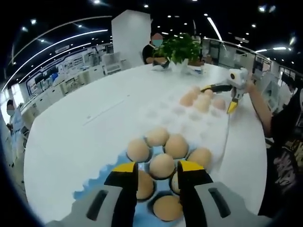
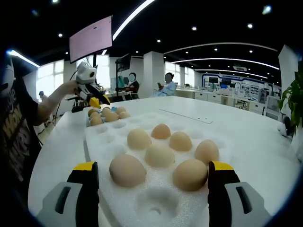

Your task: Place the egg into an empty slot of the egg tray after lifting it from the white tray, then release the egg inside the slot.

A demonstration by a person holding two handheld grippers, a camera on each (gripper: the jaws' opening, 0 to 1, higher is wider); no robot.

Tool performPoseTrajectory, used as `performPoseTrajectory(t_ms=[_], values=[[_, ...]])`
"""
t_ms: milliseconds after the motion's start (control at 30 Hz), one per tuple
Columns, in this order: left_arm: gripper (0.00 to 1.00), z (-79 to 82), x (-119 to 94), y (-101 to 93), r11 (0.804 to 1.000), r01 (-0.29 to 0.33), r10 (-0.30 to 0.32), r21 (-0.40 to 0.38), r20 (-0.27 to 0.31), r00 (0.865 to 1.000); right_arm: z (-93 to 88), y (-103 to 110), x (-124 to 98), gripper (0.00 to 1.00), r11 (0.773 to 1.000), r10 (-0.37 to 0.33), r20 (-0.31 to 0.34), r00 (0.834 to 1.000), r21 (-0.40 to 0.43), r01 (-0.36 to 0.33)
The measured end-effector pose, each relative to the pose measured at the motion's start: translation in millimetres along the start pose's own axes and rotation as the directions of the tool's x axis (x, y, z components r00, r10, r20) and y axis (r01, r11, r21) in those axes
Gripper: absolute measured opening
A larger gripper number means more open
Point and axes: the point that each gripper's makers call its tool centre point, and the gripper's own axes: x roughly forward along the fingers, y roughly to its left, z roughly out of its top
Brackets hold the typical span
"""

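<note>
My left gripper [image 1: 158,166] hovers open over the blue egg tray [image 1: 90,189], which holds several tan eggs. One egg [image 1: 162,165] sits in its slot between the yellow jaw tips, with a gap on each side. My right gripper [image 2: 155,170] stands wide open low over the near end of the white foam tray [image 2: 156,203], with several eggs just beyond it; the nearest eggs [image 2: 127,170] lie in front of the jaws. In the left gripper view the right gripper [image 1: 220,97] shows far off over the white tray [image 1: 165,116]. In the right gripper view the left gripper [image 2: 94,100] shows above the blue tray [image 2: 88,124].
Both trays rest on a large round white table [image 1: 85,142]. A potted green plant [image 1: 182,47] stands at its far edge. A person's arm [image 2: 52,101] holds the far gripper. Other people sit behind the table, with office desks beyond.
</note>
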Motion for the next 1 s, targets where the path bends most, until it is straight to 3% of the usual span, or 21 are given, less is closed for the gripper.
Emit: performPoseTrajectory(t_ms=[633, 1000], values=[[0.45, 24.3, 23.2, -35.6, 0.994, 0.08, -0.082, 0.072, 0.028, 0.996, -0.5, -7.6, -0.9, 1.0, 1.0, 0.0, 0.001, 1.0, 0.001, 0.0], [0.46, 37.8, 45.8, -60.3, 0.982, 0.148, -0.151, 0.115, 0.021, 0.988, -0.7, -11.7, -1.1, 1.0, 1.0, -0.001, 0.0, 1.0, 0.001, 0.001]])
